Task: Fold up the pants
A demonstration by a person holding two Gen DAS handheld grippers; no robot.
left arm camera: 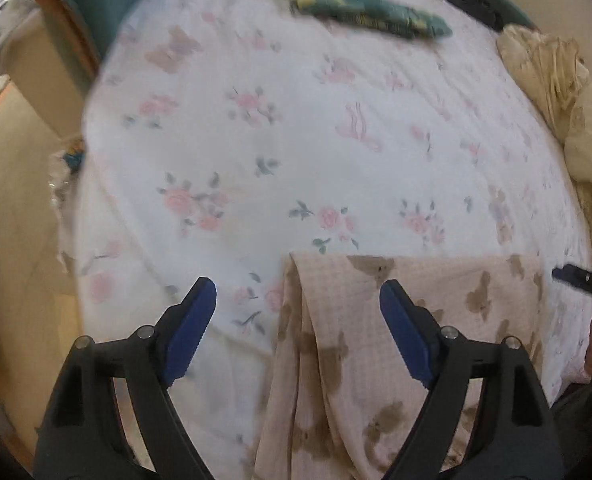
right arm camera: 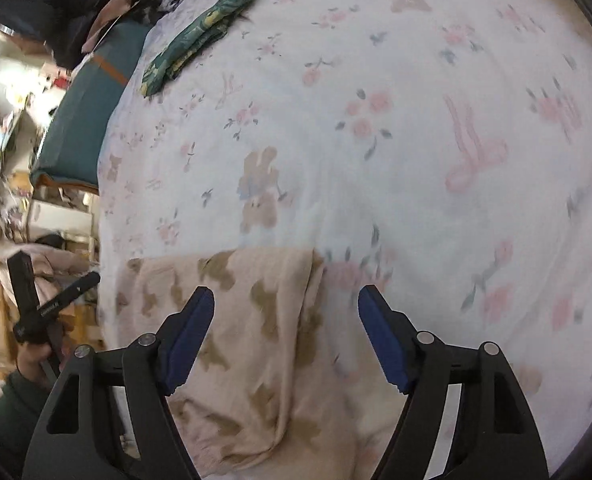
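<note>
Surface: a bed (left arm camera: 296,152) under a white sheet printed with pink roses, ribbons and small tan bears, its edge giving onto a teal-and-wood bed frame (right arm camera: 84,120), a cluttered room at the left in the right wrist view, and cream bedding (left arm camera: 555,92) heaped along the far side. Items: pink checked pants (left arm camera: 395,340) with brown bear shapes, folded and lying flat at the near edge of the bed, and a folded green patterned garment (left arm camera: 359,12) well apart near the far edge. Tools: left gripper (left arm camera: 297,328) and right gripper (right arm camera: 286,336), each with blue-padded jaws spread wide above the pants and clamping nothing; white lettering on the left gripper's handle in the right wrist view is too small to read.
</note>
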